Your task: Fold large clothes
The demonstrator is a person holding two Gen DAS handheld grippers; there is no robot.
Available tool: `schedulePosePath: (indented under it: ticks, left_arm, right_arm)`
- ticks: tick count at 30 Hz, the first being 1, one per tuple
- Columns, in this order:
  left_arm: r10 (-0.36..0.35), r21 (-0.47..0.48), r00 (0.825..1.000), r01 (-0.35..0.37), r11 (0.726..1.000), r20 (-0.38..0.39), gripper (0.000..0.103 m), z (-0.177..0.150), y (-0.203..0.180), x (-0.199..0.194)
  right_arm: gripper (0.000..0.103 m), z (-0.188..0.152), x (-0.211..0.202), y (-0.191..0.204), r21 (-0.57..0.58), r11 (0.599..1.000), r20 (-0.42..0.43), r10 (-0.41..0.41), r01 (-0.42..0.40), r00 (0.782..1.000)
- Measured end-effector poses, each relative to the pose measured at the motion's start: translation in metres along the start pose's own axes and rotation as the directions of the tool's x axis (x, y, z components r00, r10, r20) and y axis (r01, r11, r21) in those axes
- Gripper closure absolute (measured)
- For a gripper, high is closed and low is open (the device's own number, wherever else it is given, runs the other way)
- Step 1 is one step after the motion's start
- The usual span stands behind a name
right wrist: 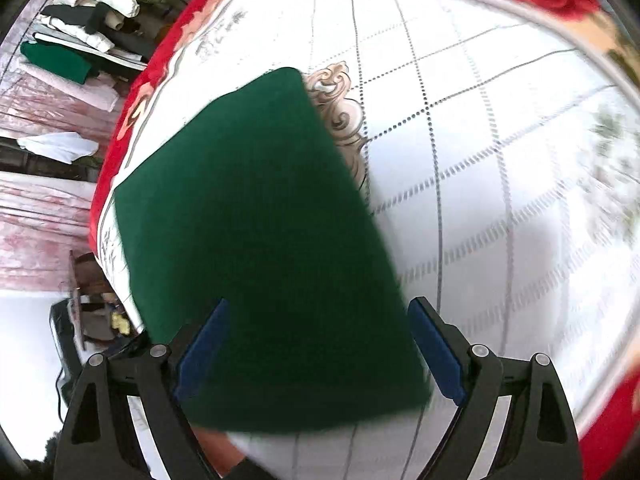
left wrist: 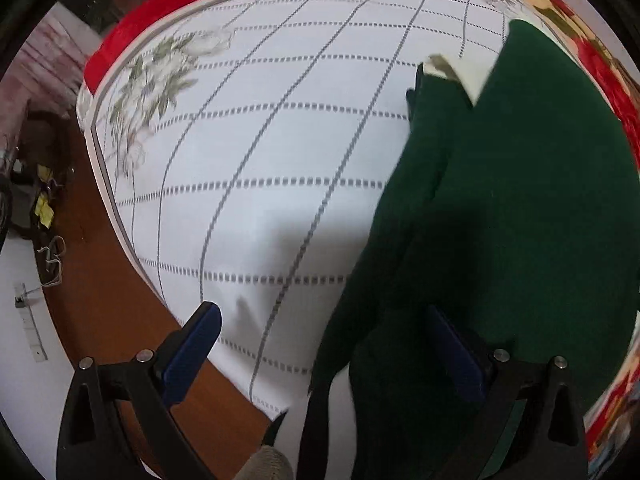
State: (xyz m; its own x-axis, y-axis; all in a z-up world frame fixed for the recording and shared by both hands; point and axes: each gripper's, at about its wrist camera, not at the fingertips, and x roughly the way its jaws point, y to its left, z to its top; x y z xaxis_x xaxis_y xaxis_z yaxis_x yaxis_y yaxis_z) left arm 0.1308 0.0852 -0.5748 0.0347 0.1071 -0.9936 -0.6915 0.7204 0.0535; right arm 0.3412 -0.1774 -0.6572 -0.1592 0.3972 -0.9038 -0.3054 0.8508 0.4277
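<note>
Plainly, both grippers are spread wide with nothing pinched between their blue pads. The left gripper point(left wrist: 328, 356) hangs over the near edge of the bed: its left finger sits above bare white sheet point(left wrist: 256, 152) and the wooden bed frame point(left wrist: 120, 320) below it, while its right finger lies over the dark green garment point(left wrist: 500, 220), which fills the space ahead and to the right of that gripper. Whether that finger touches the cloth cannot be told. Further ahead, a pale tag or lining point(left wrist: 460, 76) shows at a split in the green cloth.

The right gripper point(right wrist: 320, 346) is centred over the same garment point(right wrist: 256, 240), which from here reads as a smooth, flat, roughly rectangular panel running straight ahead between the open fingers, its far corner ending by a beige scroll print on the sheet. To this gripper's right is bare checked sheet; to its left the red floral blanket point(right wrist: 132, 108) edges the bed, and beyond that a pile of folded clothes point(right wrist: 88, 32) lies well apart.

Judging by the tidy panel, one fold seems made and the garment has been let go. The next move probably calls for each gripper to settle on a near edge, close on it, and carry it forward over the far end, keeping the layers aligned.
</note>
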Motion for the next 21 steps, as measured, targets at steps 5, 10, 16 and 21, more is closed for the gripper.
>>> schedulePosePath:
  ticks: [5, 10, 16, 21]
  left_arm:
    - [0.024, 0.04, 0.999, -0.025, 0.999, 0.028, 0.0, 0.019, -0.012, -0.001]
    - [0.072, 0.075, 0.995, -0.077, 0.994, 0.064, 0.0, 0.035, -0.019, -0.01]
    - [0.012, 0.122, 0.996, -0.023, 0.992, 0.093, 0.0, 0.042, -0.042, -0.044]
    - [-0.072, 0.203, 0.991, 0.048, 0.978, 0.115, 0.0, 0.062, -0.094, -0.06]
  right_arm:
    - [0.003, 0.047, 0.084, -0.03, 0.076, 0.91, -0.159, 0.415, -0.408, 0.896]
    - [0.04, 0.051, 0.09, -0.016, 0.064, 0.896, -0.125, 0.445, -0.44, 0.887]
    - [0.057, -0.027, 0.04, -0.053, 0.371, 0.836, 0.096, 0.399, -0.405, 0.912]
    - [0.022, -0.073, -0.017, -0.124, 0.464, 0.863, -0.019, 0.235, -0.2, 0.972]
